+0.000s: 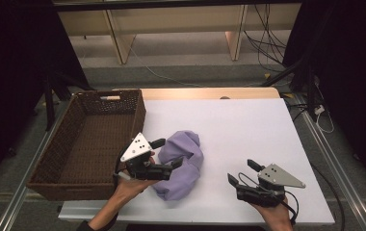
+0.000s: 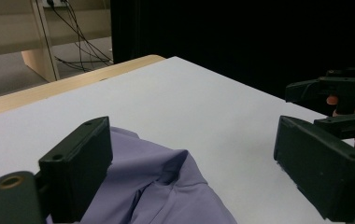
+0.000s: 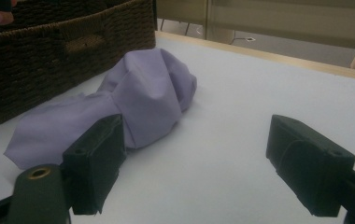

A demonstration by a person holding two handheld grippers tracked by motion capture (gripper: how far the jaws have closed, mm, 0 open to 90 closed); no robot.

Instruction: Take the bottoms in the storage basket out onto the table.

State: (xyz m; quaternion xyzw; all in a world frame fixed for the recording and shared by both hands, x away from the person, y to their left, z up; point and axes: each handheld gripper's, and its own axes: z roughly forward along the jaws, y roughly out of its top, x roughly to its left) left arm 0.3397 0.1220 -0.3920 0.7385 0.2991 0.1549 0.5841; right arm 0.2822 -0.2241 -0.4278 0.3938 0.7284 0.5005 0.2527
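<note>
High view — your left gripper [image 1: 165,153] hovers spread over the lilac cloth [image 1: 183,163], right gripper [image 1: 241,172] also released — next, pinch a fold.

Lab recording bay: black curtains [image 1: 12,57] flank the white-topped table [image 1: 248,125], loose black cables [image 1: 267,43] trail on grey floor behind it.

White-topped table [image 1: 248,125] with a wicker basket [image 1: 51,163] and crumpled lilac cloth [image 1: 186,159] side by side.
</note>
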